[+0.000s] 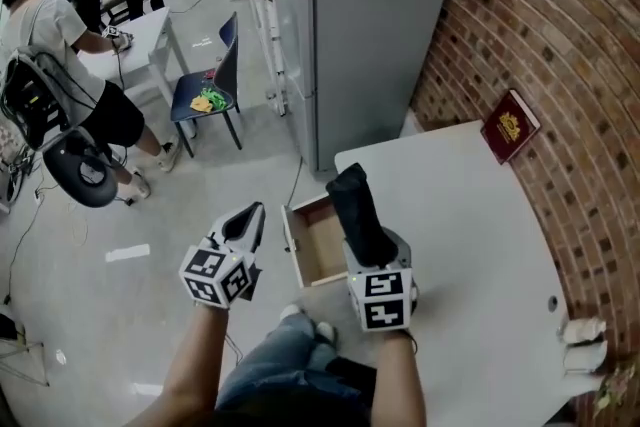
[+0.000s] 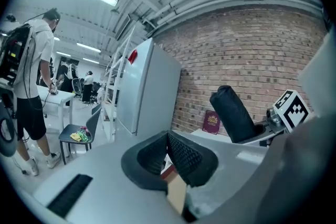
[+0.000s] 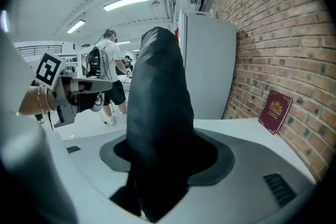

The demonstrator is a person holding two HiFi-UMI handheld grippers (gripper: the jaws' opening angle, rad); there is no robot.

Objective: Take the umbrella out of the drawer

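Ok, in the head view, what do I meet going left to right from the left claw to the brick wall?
left claw → open drawer → black folded umbrella → red booklet → brick wall

A red booklet (image 1: pixel 510 125) leans on the brick wall (image 1: pixel 560 35) atop the white table (image 1: pixel 470 245). A tall grey cabinet (image 1: pixel 385 25) stands beside; a blue chair (image 1: pixel 210 95) sits beyond.

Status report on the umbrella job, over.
Left gripper shut, empty. Right gripper shut on umbrella, upright, out of the open drawer. Nothing seen in the way; red booklet leans on the brick wall, well apart.
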